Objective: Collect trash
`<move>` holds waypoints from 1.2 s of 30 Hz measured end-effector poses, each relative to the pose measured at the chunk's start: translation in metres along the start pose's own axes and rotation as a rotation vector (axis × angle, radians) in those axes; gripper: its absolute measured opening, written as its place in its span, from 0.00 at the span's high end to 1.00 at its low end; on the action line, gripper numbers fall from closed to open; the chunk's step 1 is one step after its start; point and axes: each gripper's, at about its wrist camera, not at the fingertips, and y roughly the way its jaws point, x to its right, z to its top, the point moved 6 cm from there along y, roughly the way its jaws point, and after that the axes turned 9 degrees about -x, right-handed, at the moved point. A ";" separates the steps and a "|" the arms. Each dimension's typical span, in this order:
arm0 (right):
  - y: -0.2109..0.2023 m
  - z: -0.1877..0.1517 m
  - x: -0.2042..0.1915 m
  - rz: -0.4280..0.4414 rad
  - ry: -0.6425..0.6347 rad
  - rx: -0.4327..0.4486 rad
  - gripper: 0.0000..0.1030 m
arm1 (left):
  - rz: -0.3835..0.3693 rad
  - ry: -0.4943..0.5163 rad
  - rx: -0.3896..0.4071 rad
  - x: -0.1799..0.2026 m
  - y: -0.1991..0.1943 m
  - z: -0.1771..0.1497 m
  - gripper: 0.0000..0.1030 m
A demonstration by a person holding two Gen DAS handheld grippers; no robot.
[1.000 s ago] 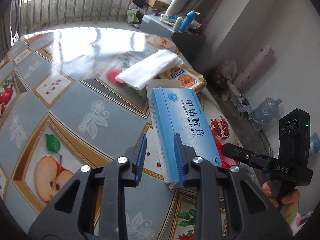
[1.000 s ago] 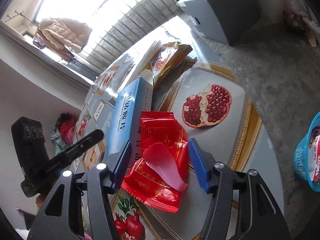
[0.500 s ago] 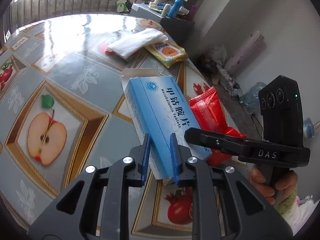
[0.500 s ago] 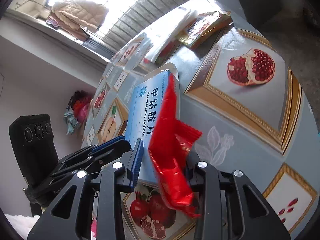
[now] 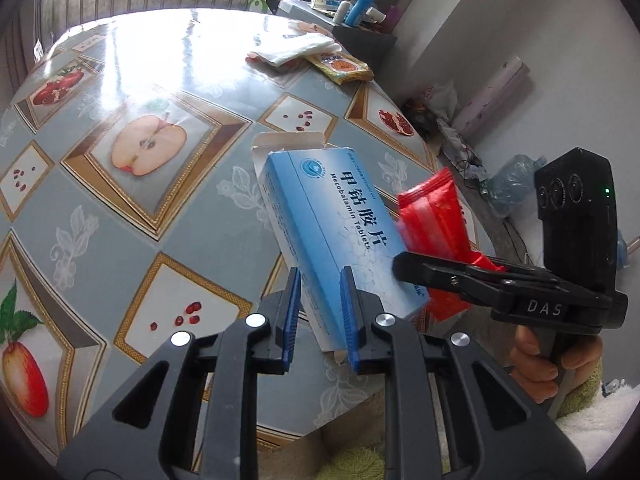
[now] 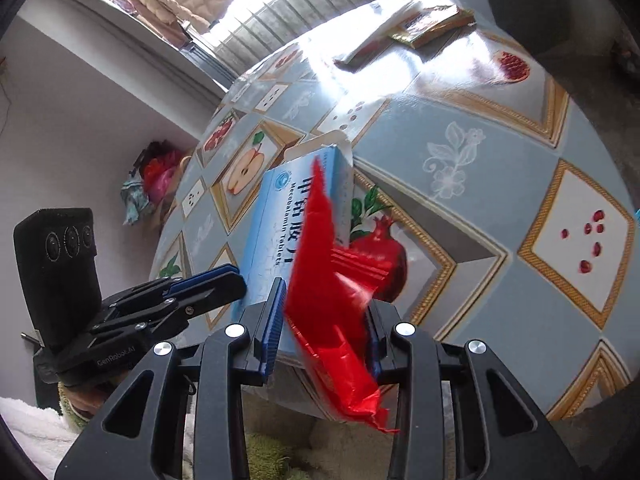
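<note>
While fruit-print table (image 5: 168, 216) gleams, left tool (image 5: 319, 316) grips box (image 5: 340, 224), right tool (image 6: 322, 330) wrapper (image 6: 320, 264).

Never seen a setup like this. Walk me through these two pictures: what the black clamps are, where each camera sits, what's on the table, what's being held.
No robot here: a person holds a hand-held gripper in each hand, each with a camera looking along its two fingers. In the left camera's picture, the left gripper is shut on a blue tablet box. In the right camera's picture, the right gripper is shut on a red wrapper. On the fruit-patterned table remain a white cloth and a yellow packet.
</note>
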 end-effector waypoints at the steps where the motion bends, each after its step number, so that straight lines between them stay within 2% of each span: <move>1: -0.006 0.002 0.004 -0.023 -0.006 0.017 0.65 | 0.015 0.001 0.008 0.000 -0.001 0.004 0.78; 3: -0.022 0.005 0.013 -0.078 -0.012 0.054 0.58 | 0.024 -0.007 0.023 0.000 -0.005 0.008 0.62; 4: -0.030 0.005 0.017 -0.096 -0.011 0.071 0.57 | 0.032 -0.008 0.031 0.000 -0.005 0.011 0.52; 8: -0.054 0.003 0.040 -0.130 0.032 0.114 0.57 | 0.068 0.019 0.055 0.010 -0.003 0.019 0.32; 14: -0.054 -0.013 0.060 -0.226 0.058 0.122 0.57 | 0.116 0.060 0.050 0.024 0.012 0.024 0.29; 20: -0.050 -0.010 0.063 -0.249 0.083 0.136 0.57 | 0.153 0.050 0.043 0.028 0.023 0.031 0.23; 23: -0.052 -0.011 0.062 -0.254 0.074 0.139 0.45 | 0.162 0.039 0.032 0.028 0.030 0.034 0.22; 27: -0.048 -0.018 0.057 -0.290 0.026 0.108 0.41 | 0.175 0.038 0.017 0.030 0.039 0.034 0.21; 32: -0.047 -0.025 0.054 -0.321 -0.018 0.091 0.40 | 0.227 0.087 0.025 0.030 0.043 0.033 0.21; 36: -0.051 -0.025 0.056 -0.312 -0.012 0.094 0.40 | 0.272 0.080 0.025 0.016 0.037 0.029 0.24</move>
